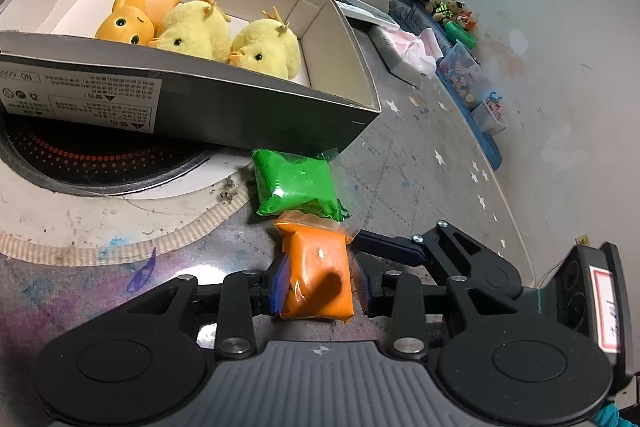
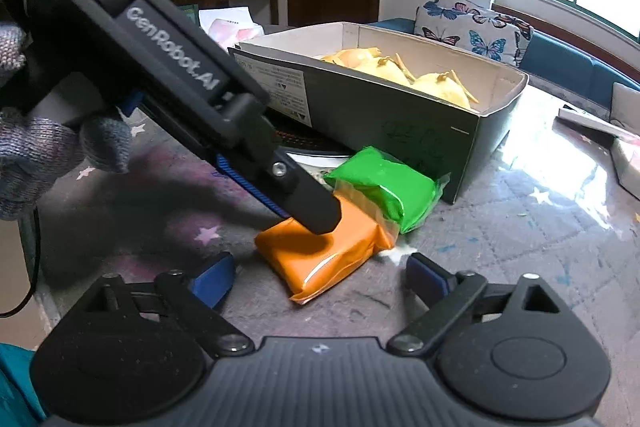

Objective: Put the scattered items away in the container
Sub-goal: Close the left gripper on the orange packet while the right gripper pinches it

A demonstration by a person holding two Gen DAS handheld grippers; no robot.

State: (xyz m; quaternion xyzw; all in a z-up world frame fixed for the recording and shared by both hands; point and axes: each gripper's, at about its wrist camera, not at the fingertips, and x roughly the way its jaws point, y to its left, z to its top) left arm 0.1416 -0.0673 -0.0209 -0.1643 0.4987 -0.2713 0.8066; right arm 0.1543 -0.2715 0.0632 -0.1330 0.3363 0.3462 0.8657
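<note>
left tongs (image 1: 318,283) at lower centre of the left wrist view are clamped on the orange plastic-wrapped clay packet (image 1: 318,273), blue pads on both its long sides; its long axis runs straight ahead along the fingers. right tongs (image 2: 318,277) at lower centre of the right wrist view stand spread and empty, just short of the same packet. touching the packet's far end lies the green plastic-wrapped clay packet (image 1: 298,183), on the grey star-print worktop (image 1: 420,163). beyond it, upper left, the grey cardboard box (image 1: 224,107) holds yellow plush chicks (image 1: 264,47). judgement: left tongs are committed; the box lies ahead and left.
</note>
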